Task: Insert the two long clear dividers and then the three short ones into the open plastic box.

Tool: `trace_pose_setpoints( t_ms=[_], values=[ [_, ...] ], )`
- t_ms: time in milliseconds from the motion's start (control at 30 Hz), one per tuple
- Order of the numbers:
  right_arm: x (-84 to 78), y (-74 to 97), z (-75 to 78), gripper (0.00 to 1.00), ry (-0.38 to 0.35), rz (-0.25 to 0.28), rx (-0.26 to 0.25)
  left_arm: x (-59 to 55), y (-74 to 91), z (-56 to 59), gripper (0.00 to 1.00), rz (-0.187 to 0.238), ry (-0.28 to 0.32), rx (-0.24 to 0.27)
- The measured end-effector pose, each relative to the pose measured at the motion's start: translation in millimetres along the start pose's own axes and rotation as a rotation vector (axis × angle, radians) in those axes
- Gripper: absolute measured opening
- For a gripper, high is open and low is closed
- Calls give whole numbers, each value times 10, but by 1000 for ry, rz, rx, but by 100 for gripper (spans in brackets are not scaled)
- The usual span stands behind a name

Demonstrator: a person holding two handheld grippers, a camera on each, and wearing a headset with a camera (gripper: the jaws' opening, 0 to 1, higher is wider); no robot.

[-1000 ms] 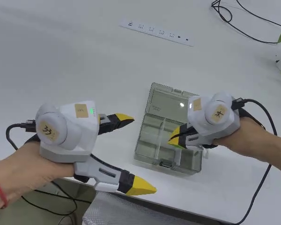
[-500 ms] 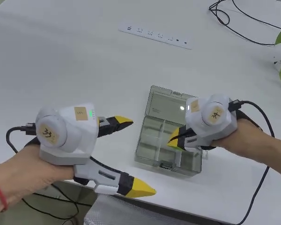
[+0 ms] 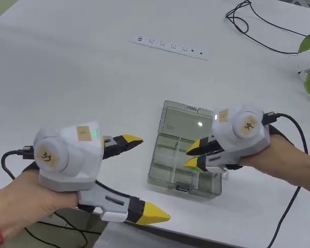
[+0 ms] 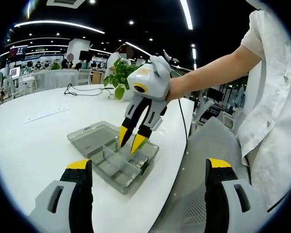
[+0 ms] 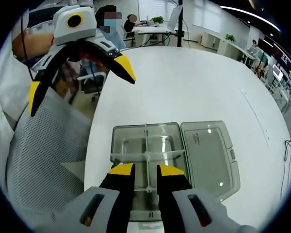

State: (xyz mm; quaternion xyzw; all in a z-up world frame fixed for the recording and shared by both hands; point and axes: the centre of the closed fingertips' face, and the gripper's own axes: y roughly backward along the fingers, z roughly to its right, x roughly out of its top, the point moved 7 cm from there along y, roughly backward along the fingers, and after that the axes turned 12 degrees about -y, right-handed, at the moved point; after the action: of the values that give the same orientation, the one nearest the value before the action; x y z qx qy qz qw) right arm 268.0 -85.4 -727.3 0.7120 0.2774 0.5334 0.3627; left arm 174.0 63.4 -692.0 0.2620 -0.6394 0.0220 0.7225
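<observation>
We judge it mid-insertion: box lies open near the table front edge, with dividers seated. Right gripper hovers over the compartments, jaws narrowly parted, nothing visibly held. Left gripper is beside the box, wide open and empty. Next: grab another divider and line it up with the slots.

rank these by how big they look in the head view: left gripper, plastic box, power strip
1. left gripper: looks largest, but it is nearest the camera, so this is unsure
2. plastic box, with its lid open
3. power strip: looks smallest, but it lies farthest back
</observation>
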Motion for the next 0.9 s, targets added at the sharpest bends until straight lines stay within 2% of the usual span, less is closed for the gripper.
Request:
trace_pose_setpoints(
  t_ms=[467, 900],
  values=[
    [-127, 314, 1, 31, -69, 67, -36, 10, 18, -19, 100, 0, -7, 4],
    [-344, 581, 29, 42, -101, 74, -58, 38, 24, -36, 100, -4, -11, 4]
  ],
)
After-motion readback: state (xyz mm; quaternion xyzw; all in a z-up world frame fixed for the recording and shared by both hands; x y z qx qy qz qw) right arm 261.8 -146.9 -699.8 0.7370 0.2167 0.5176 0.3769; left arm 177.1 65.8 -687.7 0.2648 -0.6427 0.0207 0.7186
